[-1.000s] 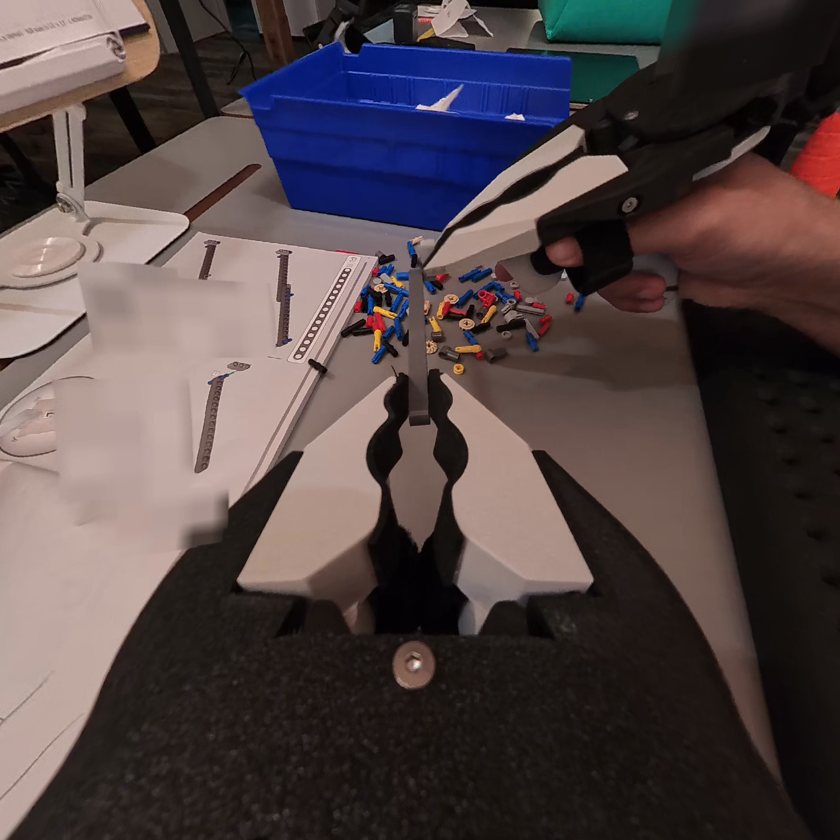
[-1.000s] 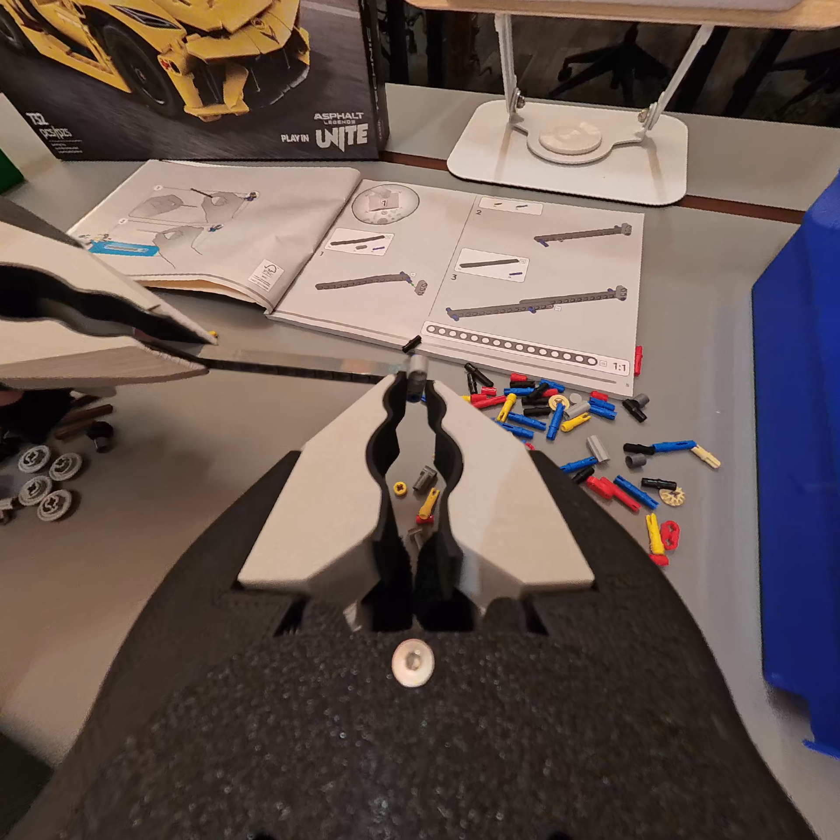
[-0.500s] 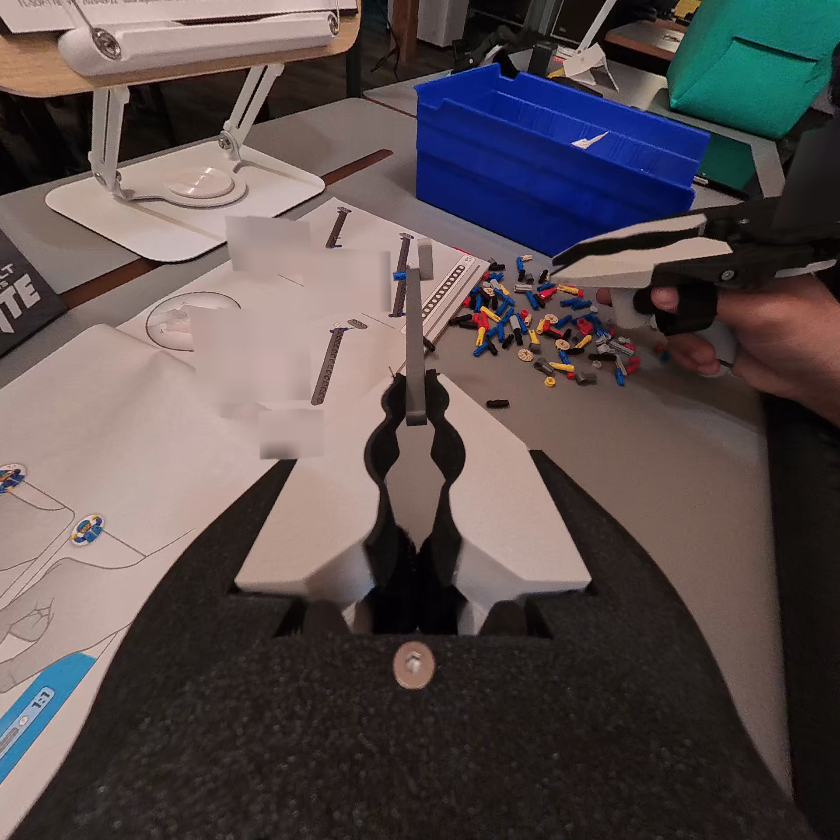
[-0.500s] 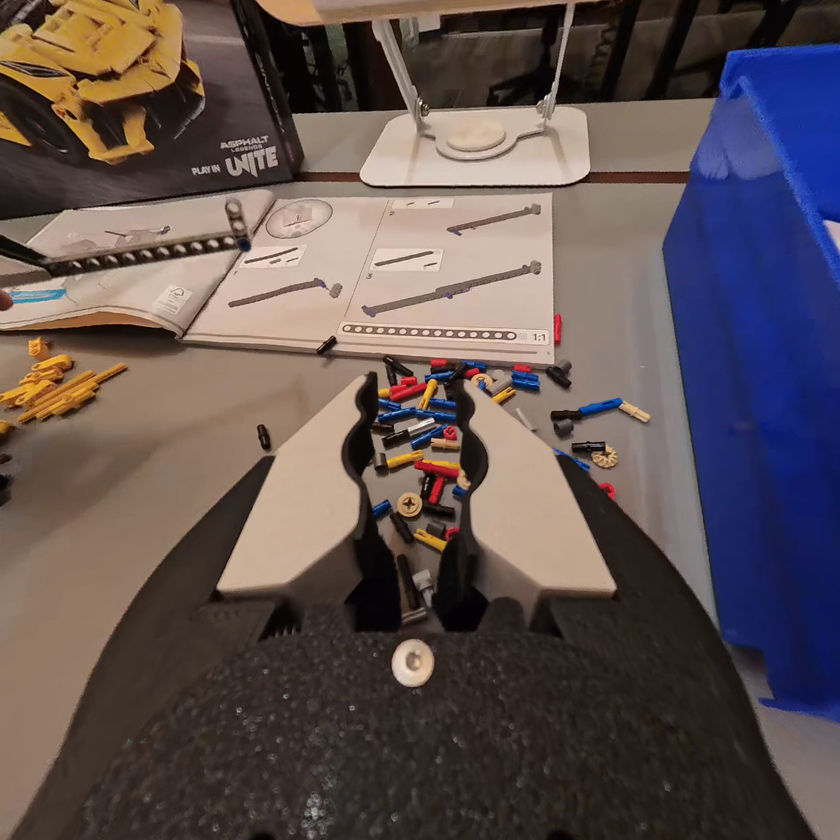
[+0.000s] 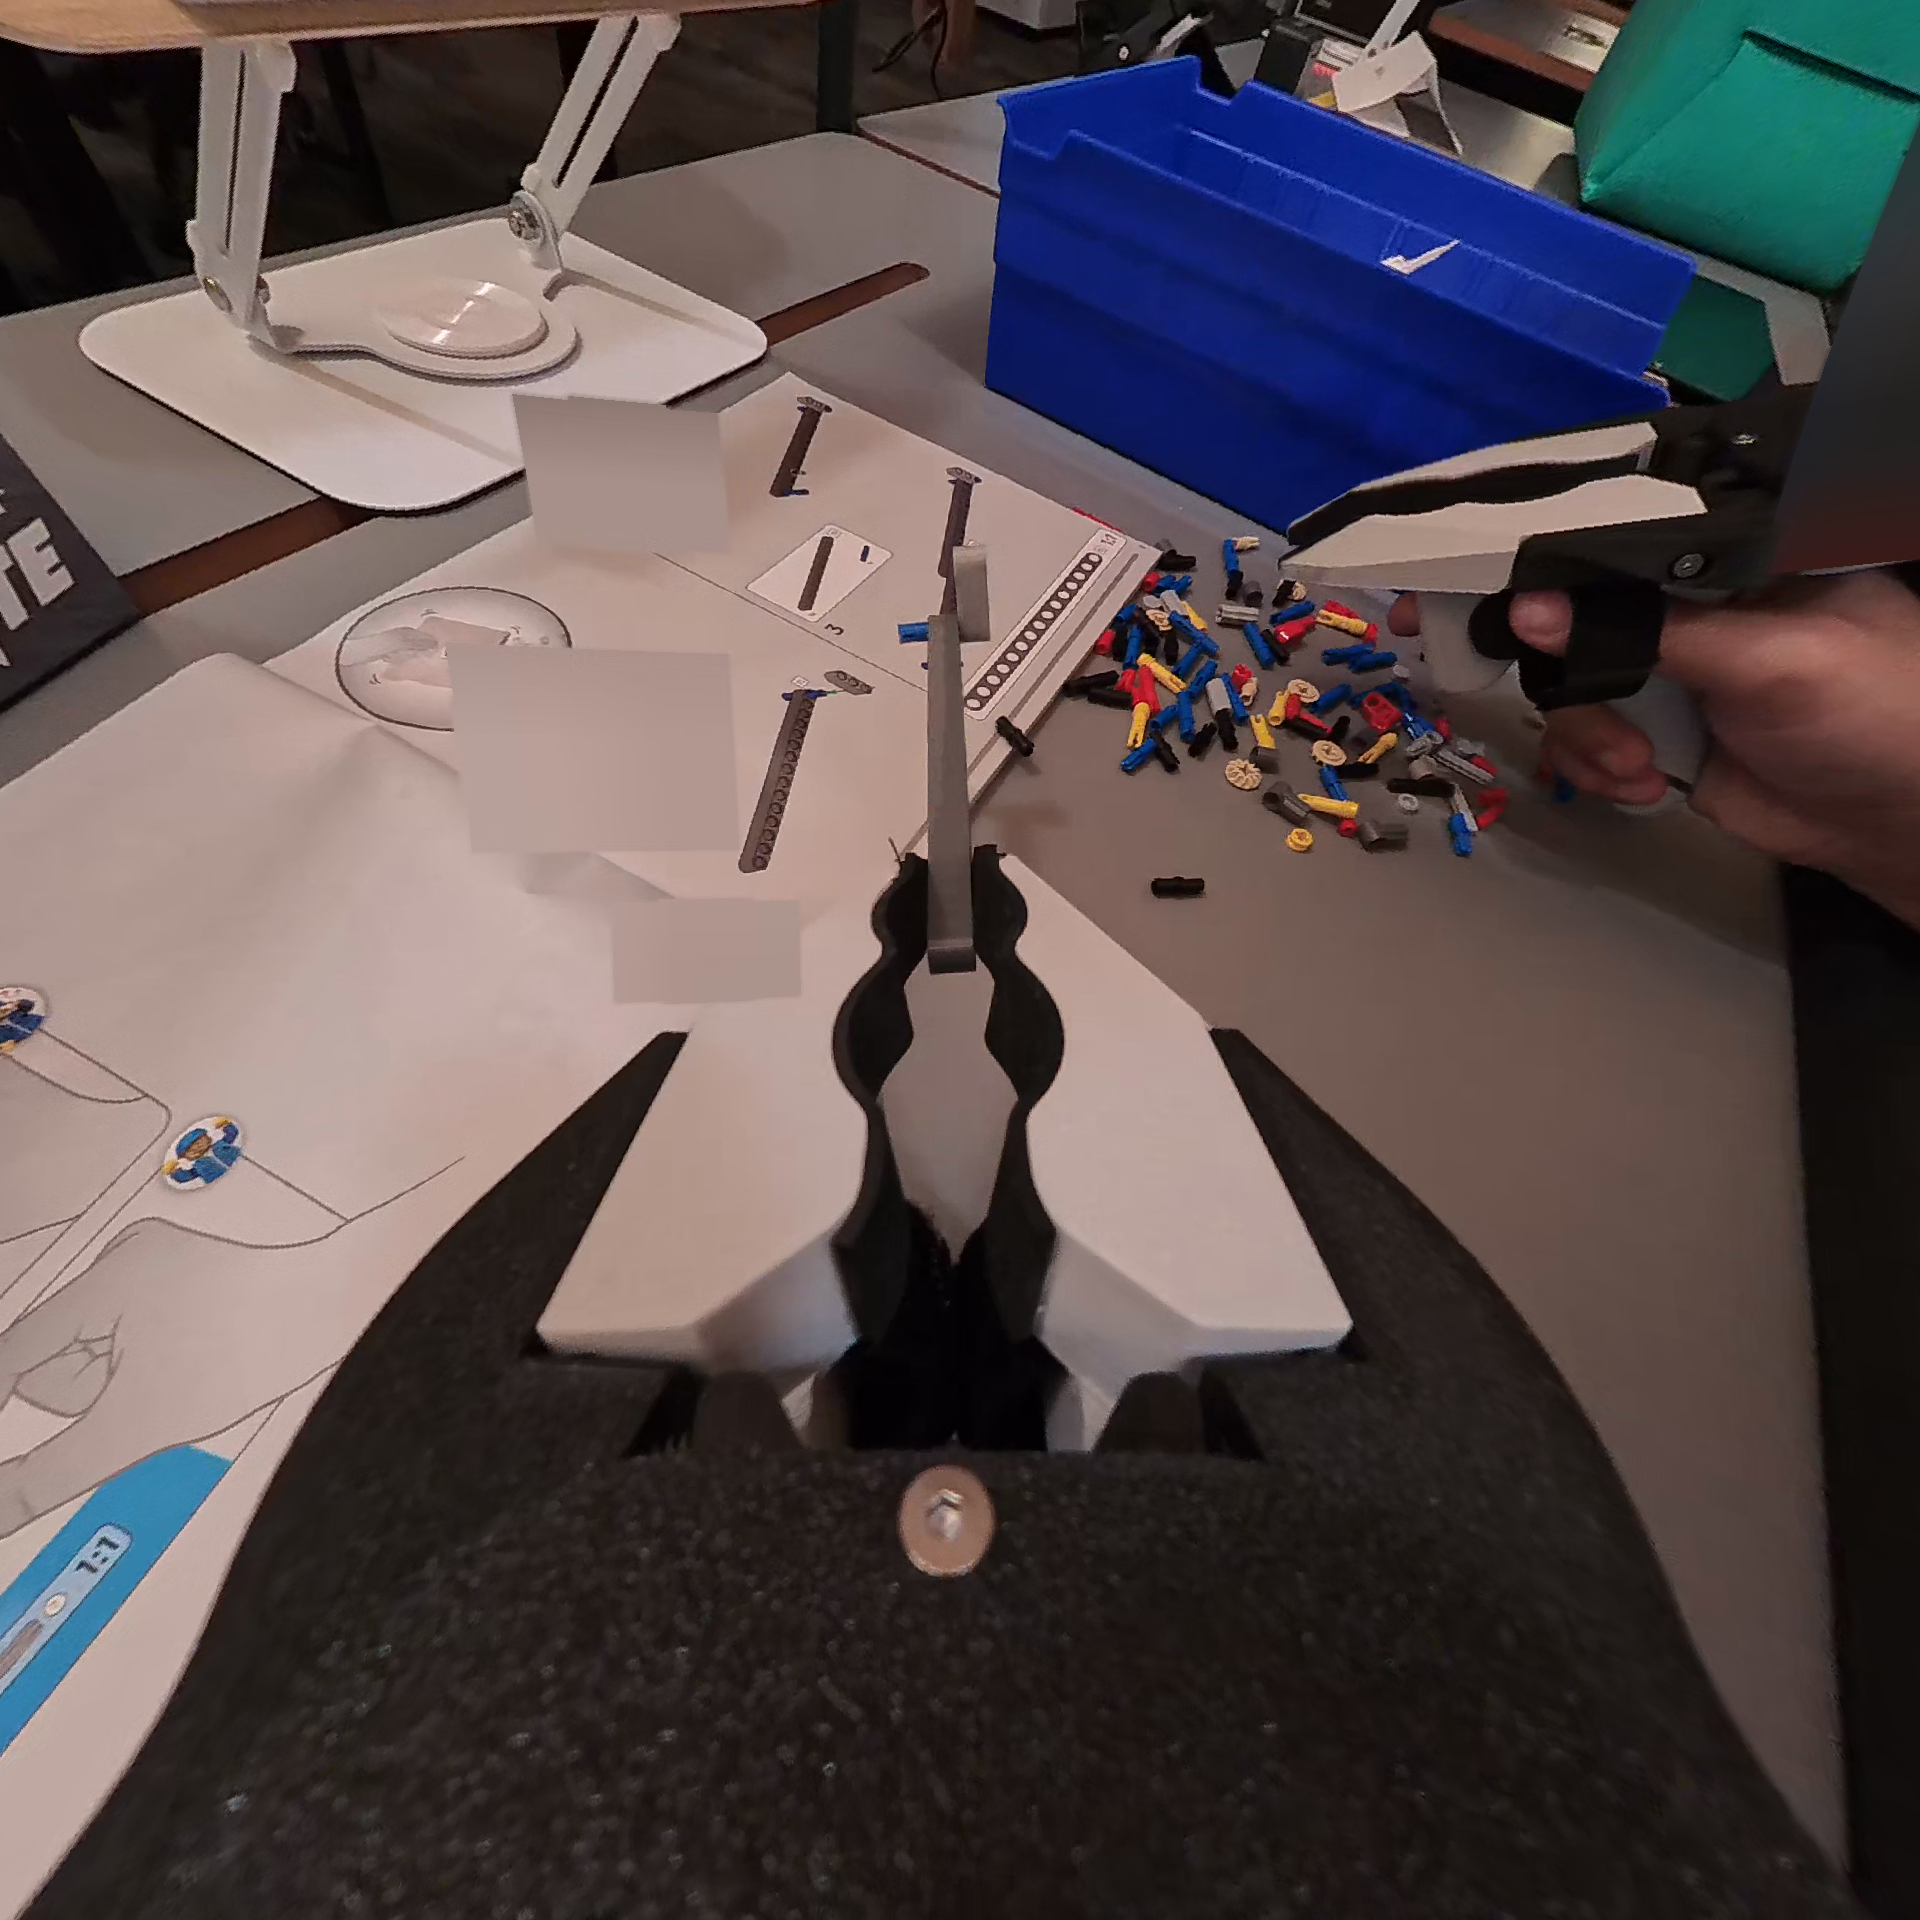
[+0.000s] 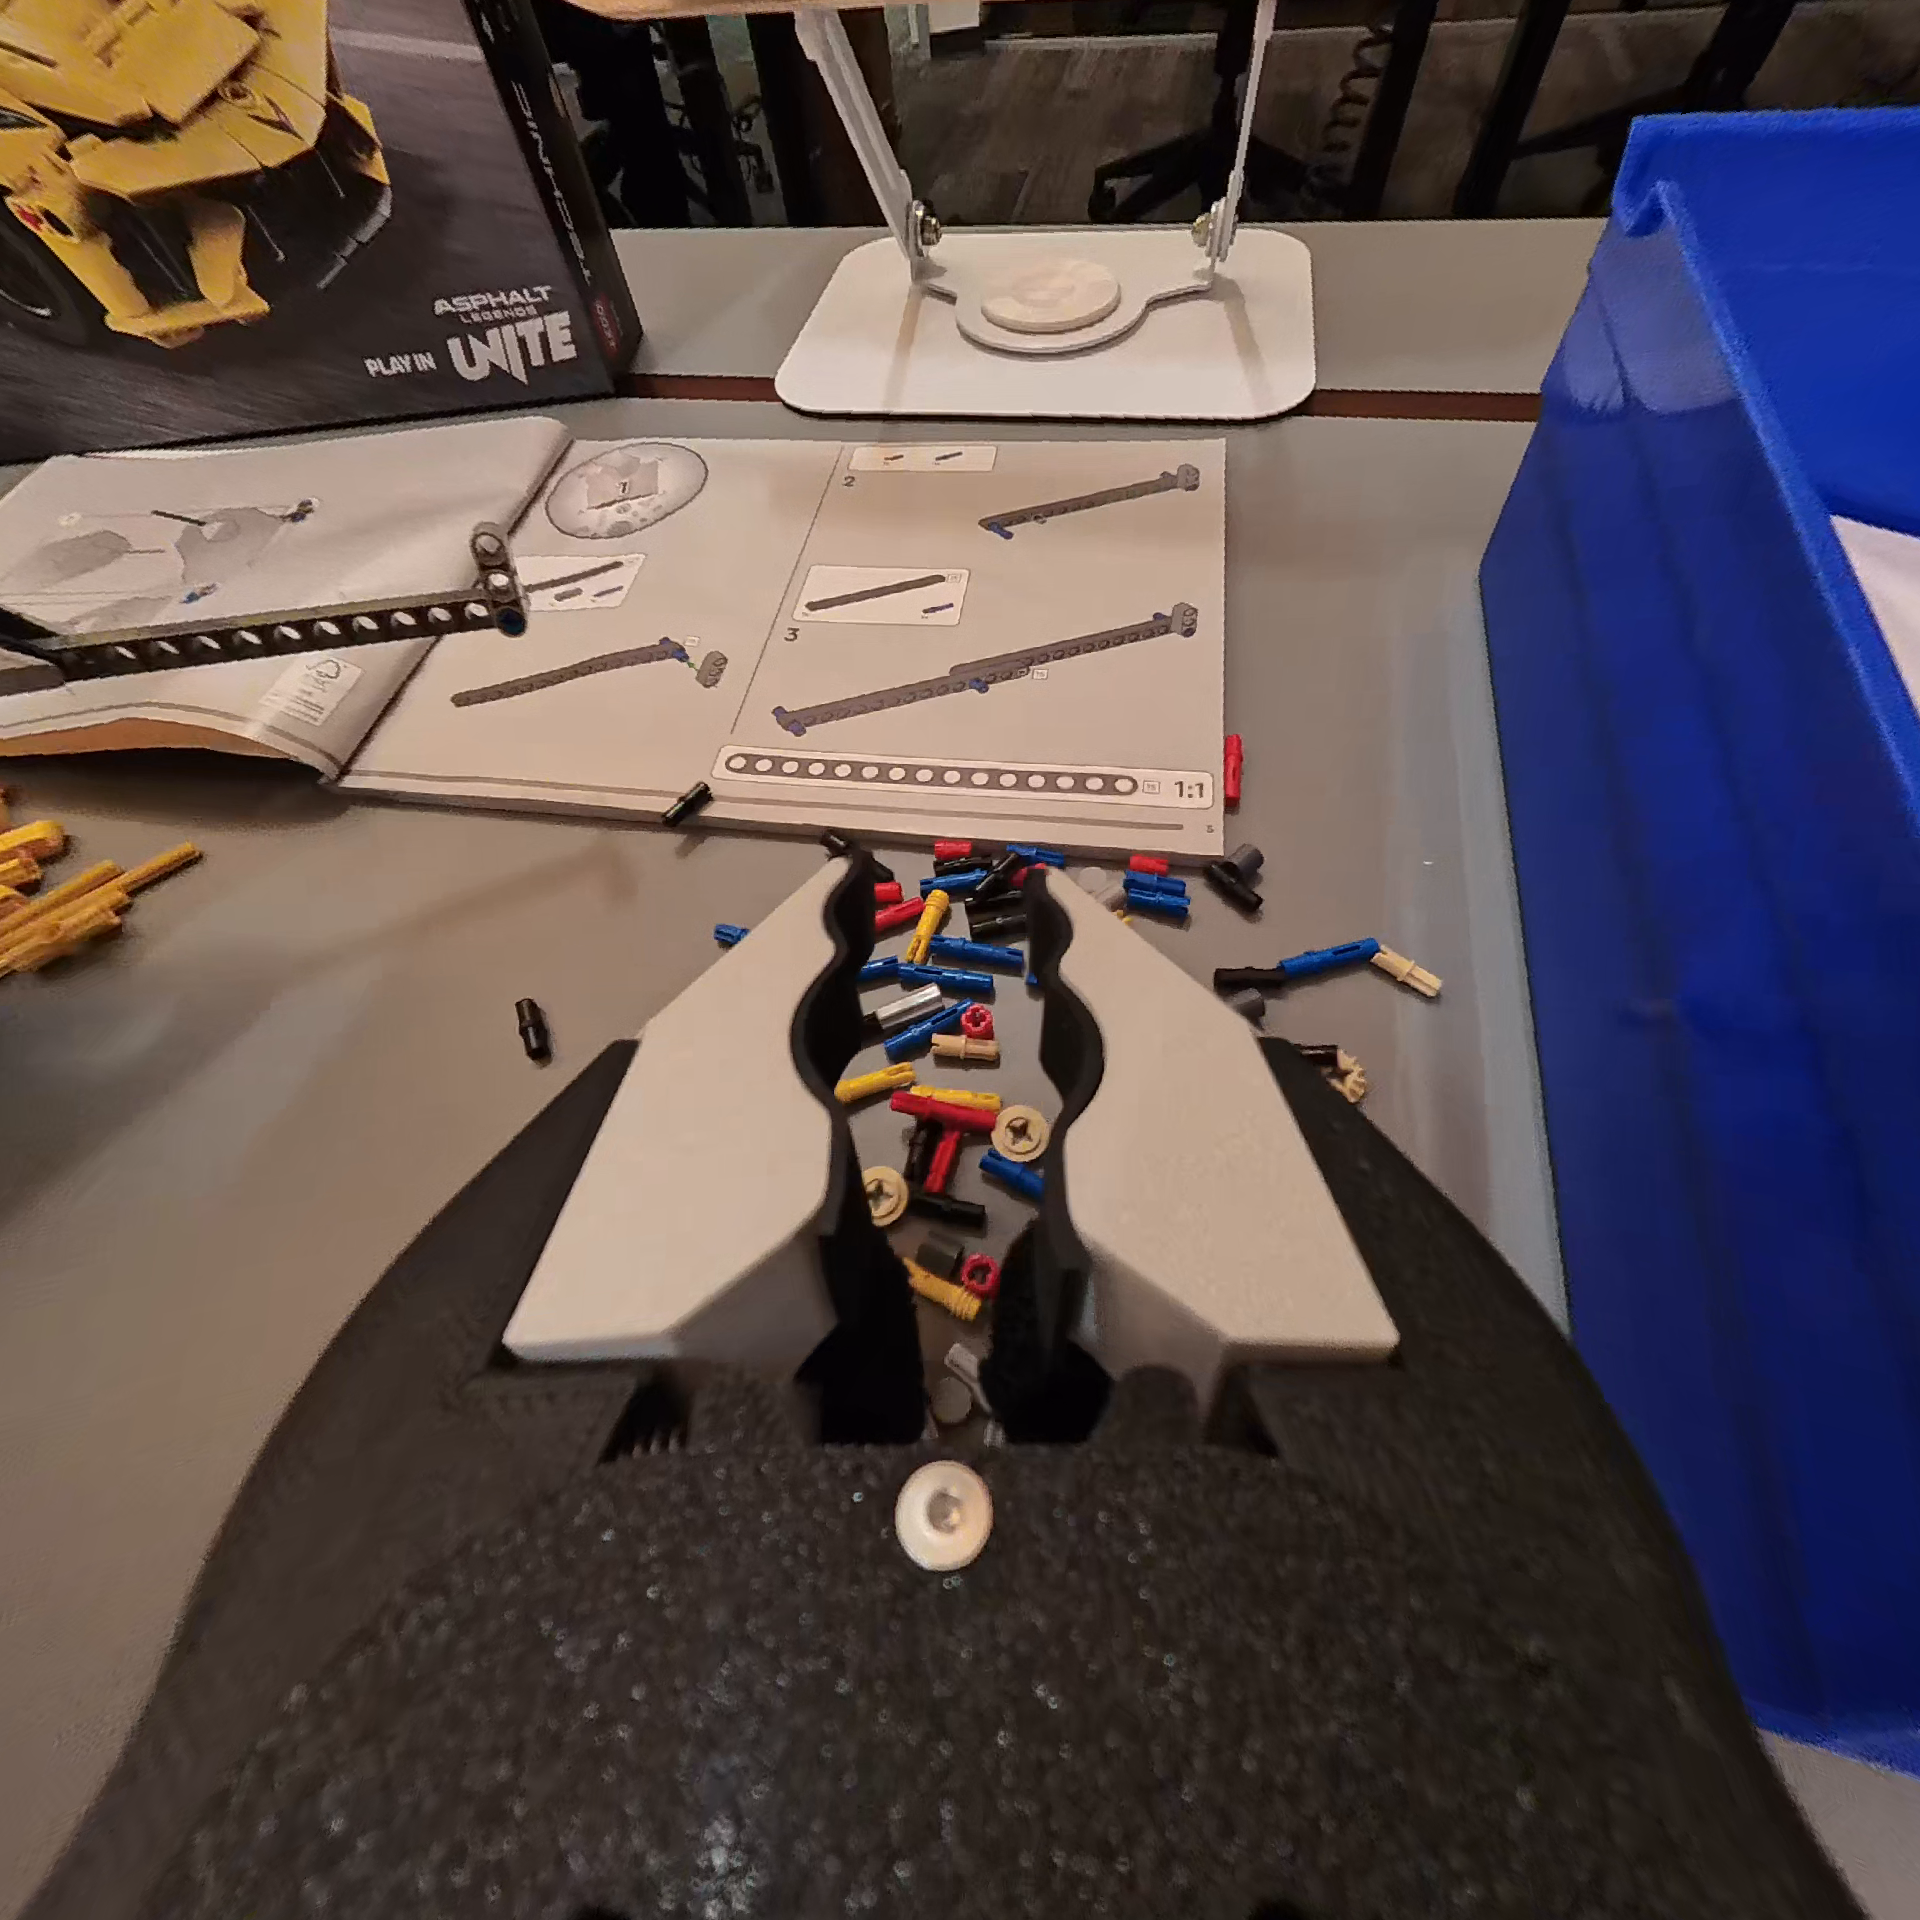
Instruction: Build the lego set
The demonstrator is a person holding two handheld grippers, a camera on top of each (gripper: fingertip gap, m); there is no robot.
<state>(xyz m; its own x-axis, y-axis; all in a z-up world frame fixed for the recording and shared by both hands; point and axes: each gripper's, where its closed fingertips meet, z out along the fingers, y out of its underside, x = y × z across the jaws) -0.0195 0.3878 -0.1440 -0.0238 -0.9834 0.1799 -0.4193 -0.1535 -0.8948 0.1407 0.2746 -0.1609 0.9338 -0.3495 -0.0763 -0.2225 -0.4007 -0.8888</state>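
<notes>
My left gripper (image 5: 948, 873) is shut on a long grey holed beam (image 5: 945, 769) and holds it above the open instruction booklet (image 5: 312, 935). The beam carries a small grey connector (image 5: 971, 592) at its far end. The beam also shows in the right wrist view (image 6: 281, 639), with the connector (image 6: 496, 566) and a blue pin at its tip. My right gripper (image 6: 945, 883) is open and empty, low over a scatter of small coloured pins and gears (image 6: 940, 1039). It shows in the left wrist view (image 5: 1299, 545) above the same pile (image 5: 1278, 707).
A blue bin (image 6: 1714, 831) stands close on the right. A white stand base (image 6: 1049, 332) and the set's box (image 6: 260, 208) are at the back. Yellow parts (image 6: 62, 894) lie at the left. A loose black pin (image 6: 532, 1029) lies on the grey table (image 6: 312, 1143). About 20 cm separates my left fingertips from my right. The right tips stand about 11 cm off the loose black pin (image 6: 532, 1029). It is also in sight in the left wrist view (image 5: 1171, 890).
My right gripper has let go of the connector at the beam's tip, opened and moved right and down over the pin pile. My left gripper has swung the beam over the booklet.
</notes>
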